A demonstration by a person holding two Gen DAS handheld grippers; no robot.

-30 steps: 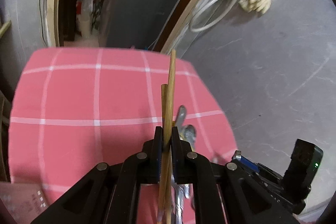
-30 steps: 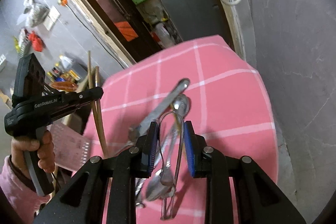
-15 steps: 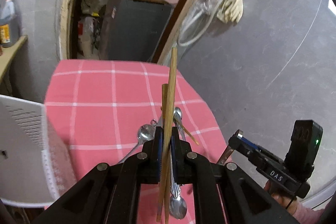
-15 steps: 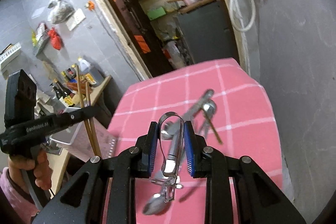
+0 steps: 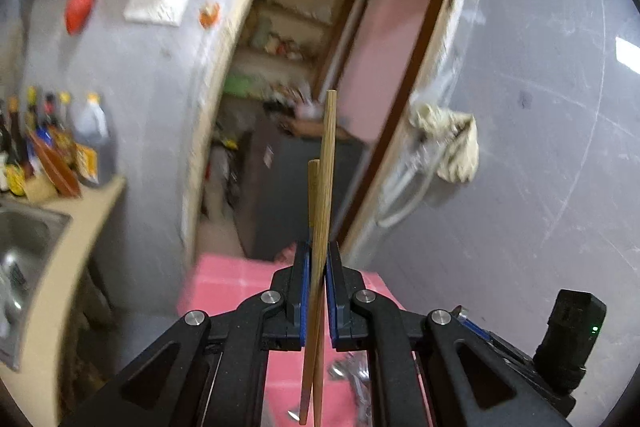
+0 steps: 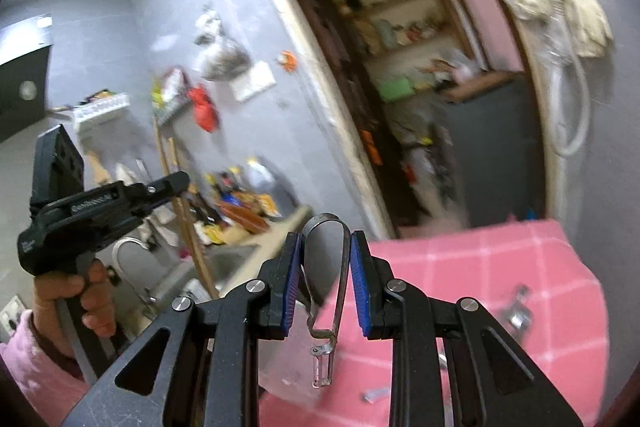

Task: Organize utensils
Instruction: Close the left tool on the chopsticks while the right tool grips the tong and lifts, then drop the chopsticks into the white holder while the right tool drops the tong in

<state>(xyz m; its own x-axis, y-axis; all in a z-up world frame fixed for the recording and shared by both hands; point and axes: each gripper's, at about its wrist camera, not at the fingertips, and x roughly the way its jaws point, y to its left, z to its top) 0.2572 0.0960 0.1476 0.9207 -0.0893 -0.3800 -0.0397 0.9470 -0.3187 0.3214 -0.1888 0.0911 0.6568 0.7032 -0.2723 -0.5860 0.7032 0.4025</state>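
My left gripper [image 5: 317,259] is shut on two wooden chopsticks [image 5: 325,163], held upright and raised well above the pink checked tablecloth [image 5: 224,283]. It also shows in the right wrist view [image 6: 176,183] with the chopsticks [image 6: 182,211] in its jaws. My right gripper [image 6: 325,247] is shut on a metal peeler [image 6: 324,287], whose loop handle sits between the blue pads and whose blade hangs down. Both are lifted above the table. Some metal utensils [image 6: 516,311] lie on the cloth at the right.
A sink [image 5: 24,239] and counter with bottles [image 5: 60,147] stand at the left. A doorway [image 5: 320,67] with shelves and a dark cabinet [image 6: 492,139] lies behind the table. A white basket edge [image 6: 300,359] shows below the peeler. A grey wall stands at the right.
Both grippers have lifted up and tilted back, so the table has dropped low in view. The peeler has come off the utensil pile with the right gripper.
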